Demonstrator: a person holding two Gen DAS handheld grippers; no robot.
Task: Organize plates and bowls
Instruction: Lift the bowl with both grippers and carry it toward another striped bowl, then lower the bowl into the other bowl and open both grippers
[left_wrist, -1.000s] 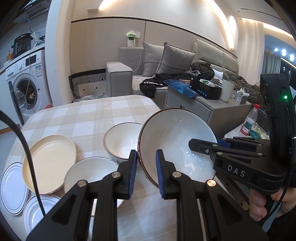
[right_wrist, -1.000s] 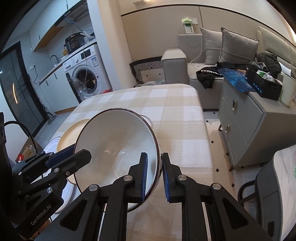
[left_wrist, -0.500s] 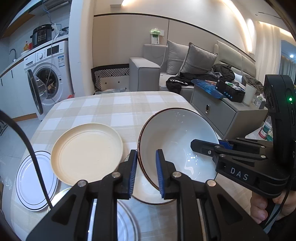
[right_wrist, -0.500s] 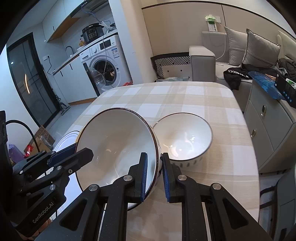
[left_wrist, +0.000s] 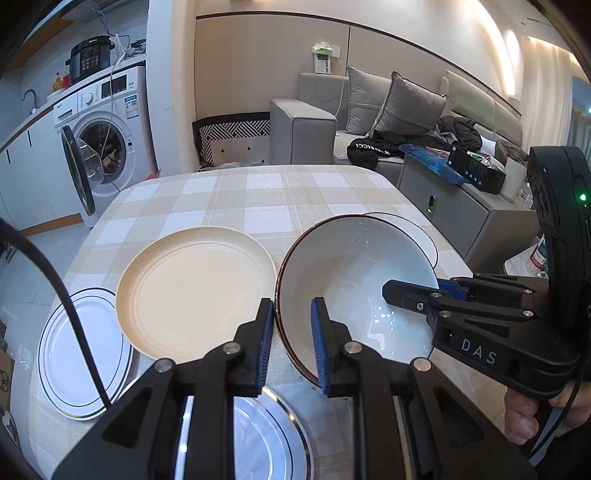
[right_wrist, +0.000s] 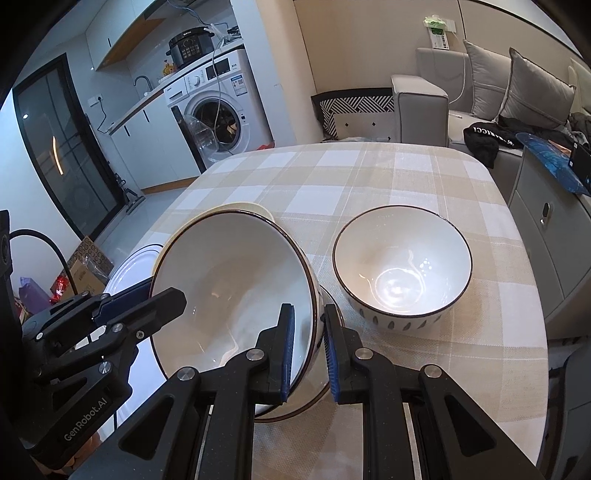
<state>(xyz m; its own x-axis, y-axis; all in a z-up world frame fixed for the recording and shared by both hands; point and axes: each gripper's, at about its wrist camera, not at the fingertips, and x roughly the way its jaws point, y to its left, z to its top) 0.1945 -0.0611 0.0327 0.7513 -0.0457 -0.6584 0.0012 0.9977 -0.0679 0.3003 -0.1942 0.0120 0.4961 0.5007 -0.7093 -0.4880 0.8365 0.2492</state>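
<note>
Both grippers pinch one large white bowl (left_wrist: 354, 280) above the checked tabletop (left_wrist: 266, 199). The left gripper (left_wrist: 293, 345) fingers clamp its near rim; the right gripper (right_wrist: 308, 354) fingers clamp the opposite rim. A smaller bowl (right_wrist: 402, 266) stands just beside it.

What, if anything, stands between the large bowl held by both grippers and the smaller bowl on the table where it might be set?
Nothing visible. The large bowl, clamped at its rim by the left gripper and right gripper, hangs tilted just beside the smaller bowl. Only bare checked tablecloth shows between them, and the smaller bowl is empty.
</note>
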